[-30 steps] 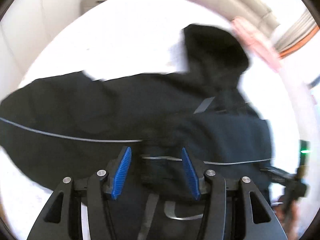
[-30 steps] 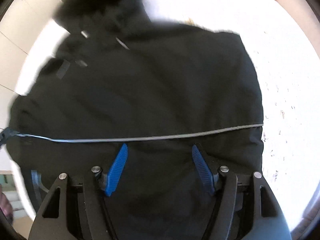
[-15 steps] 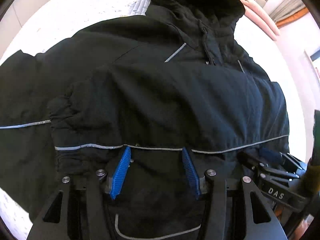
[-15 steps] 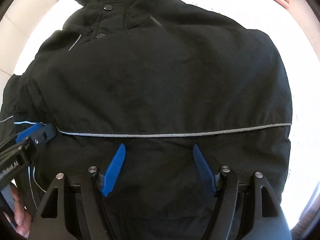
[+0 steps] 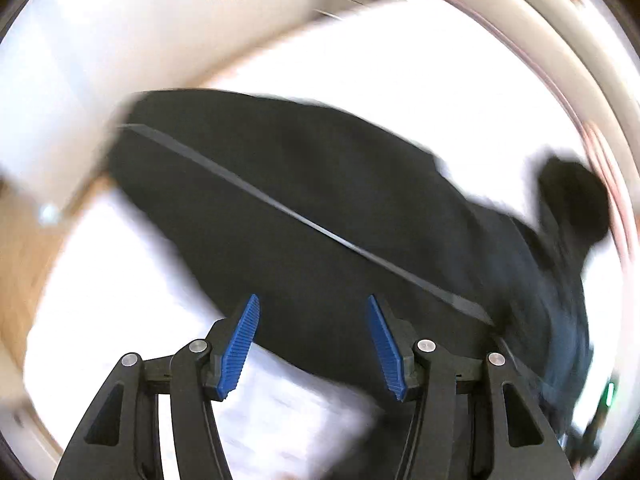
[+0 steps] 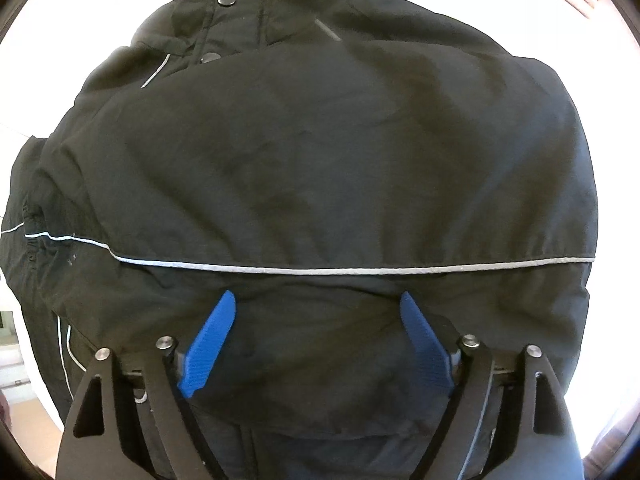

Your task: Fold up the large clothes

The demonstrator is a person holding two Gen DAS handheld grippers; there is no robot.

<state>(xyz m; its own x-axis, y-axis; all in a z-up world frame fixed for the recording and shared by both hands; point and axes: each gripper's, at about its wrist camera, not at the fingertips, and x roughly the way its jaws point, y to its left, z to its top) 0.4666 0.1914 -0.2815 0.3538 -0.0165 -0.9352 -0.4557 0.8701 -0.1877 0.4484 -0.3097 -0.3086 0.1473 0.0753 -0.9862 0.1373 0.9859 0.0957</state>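
Observation:
A large black hooded jacket point(image 6: 320, 168) with a thin reflective stripe lies on a white bed; a sleeve is folded across its body. My right gripper point(image 6: 318, 300) is open, its blue pads spread just over the lower part of the jacket, below the stripe. In the blurred left wrist view the jacket's other sleeve point(image 5: 288, 200) stretches out to the left, and the hood point(image 5: 576, 208) is at far right. My left gripper point(image 5: 312, 304) is open and empty above the sleeve's lower edge.
The white bed surface point(image 5: 360, 52) surrounds the jacket. A wooden floor point(image 5: 24, 264) shows at the left edge of the left wrist view, with a white wall point(image 5: 120, 20) behind. A pale headboard point(image 5: 560, 60) curves along the right.
My left gripper has swung quickly left, away from the jacket's body to the outstretched sleeve. My right gripper has moved slightly closer to the jacket. Both stay open.

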